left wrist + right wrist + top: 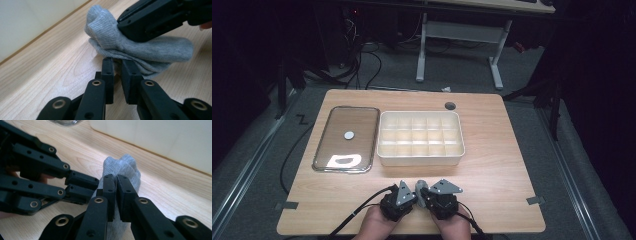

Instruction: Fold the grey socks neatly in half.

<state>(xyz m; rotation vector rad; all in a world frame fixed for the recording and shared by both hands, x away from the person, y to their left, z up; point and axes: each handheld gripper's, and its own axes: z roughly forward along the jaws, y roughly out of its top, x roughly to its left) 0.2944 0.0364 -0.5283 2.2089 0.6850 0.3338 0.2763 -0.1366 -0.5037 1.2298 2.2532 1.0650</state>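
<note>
Grey sock point(420, 188) at near table point(492, 175) edge, between both grippers. Right gripper point(116, 180) jaws clamped on sock. Left gripper point(118, 62) jaws narrowly parted at sock edge, grip uncertain.

Nothing here can be read. No lettering, label, brand mark or number shows on the divided box point(420, 156), on the glass-topped tray point(346, 139) beside it, on the grey knitted sock point(140, 47), or on the wooden bench point(492, 150). The black hand-held grippers carry plain metal rivets and bare grey plates, with no print on them. The tape strips at the bench edges are blank.
</note>
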